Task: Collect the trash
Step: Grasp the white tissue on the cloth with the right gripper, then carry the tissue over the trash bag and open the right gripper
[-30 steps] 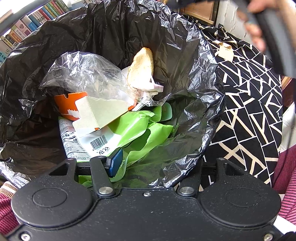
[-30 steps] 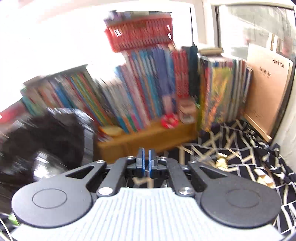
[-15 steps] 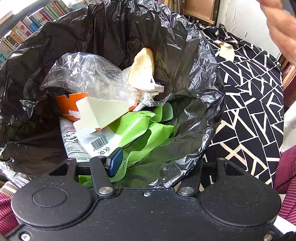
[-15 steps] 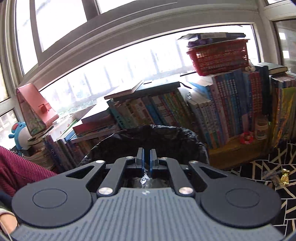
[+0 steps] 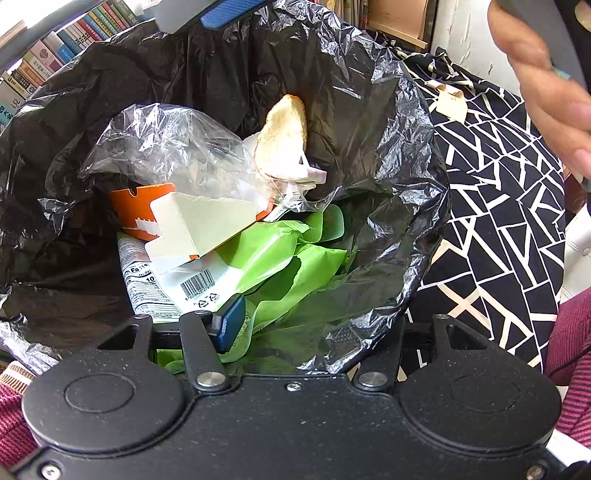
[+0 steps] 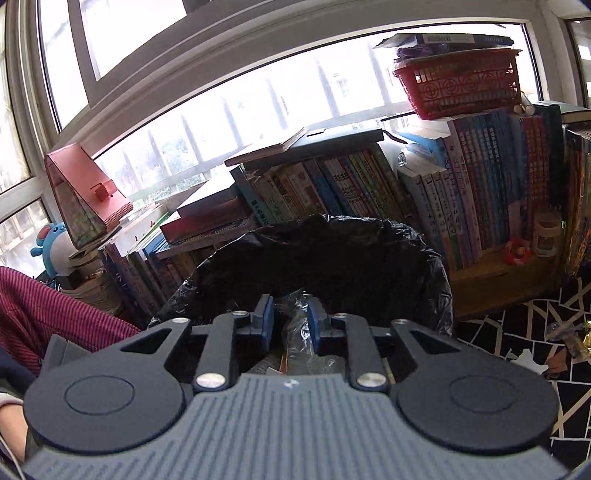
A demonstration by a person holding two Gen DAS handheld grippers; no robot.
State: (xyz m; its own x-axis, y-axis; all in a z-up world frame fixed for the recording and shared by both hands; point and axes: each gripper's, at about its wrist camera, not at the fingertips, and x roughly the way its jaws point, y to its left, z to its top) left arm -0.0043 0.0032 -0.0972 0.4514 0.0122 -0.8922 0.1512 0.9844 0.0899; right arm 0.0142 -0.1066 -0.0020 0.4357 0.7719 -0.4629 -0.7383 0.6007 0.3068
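Observation:
A bin lined with a black trash bag [image 5: 369, 122] fills the left wrist view. It holds a clear plastic bag [image 5: 166, 147], a bread piece [image 5: 284, 136], an orange-and-white carton [image 5: 192, 218] and green wrapping [image 5: 295, 266]. My left gripper [image 5: 310, 325] is open and straddles the near bag rim: its left pad [image 5: 231, 323] is inside, and its right finger is hidden behind the plastic. My right gripper [image 6: 290, 321] hovers over the same bag [image 6: 351, 258], open, with a crumpled clear wrapper [image 6: 299, 332] loose between its pads. One of its blue pads [image 5: 221, 13] shows above the bin.
A black-and-white patterned cloth [image 5: 498, 221] lies right of the bin with a paper scrap [image 5: 448, 103] on it; more wrappers [image 6: 574, 336] lie on the cloth. Rows of books [image 6: 369, 192] and a red basket [image 6: 458, 85] stand behind. A hand [image 5: 546, 92] and red sleeve [image 6: 48, 310] are close.
My right gripper swung left from the bookshelf to above the bin, and its jaws went from shut to open around the clear wrapper. The left gripper and the bin stayed put.

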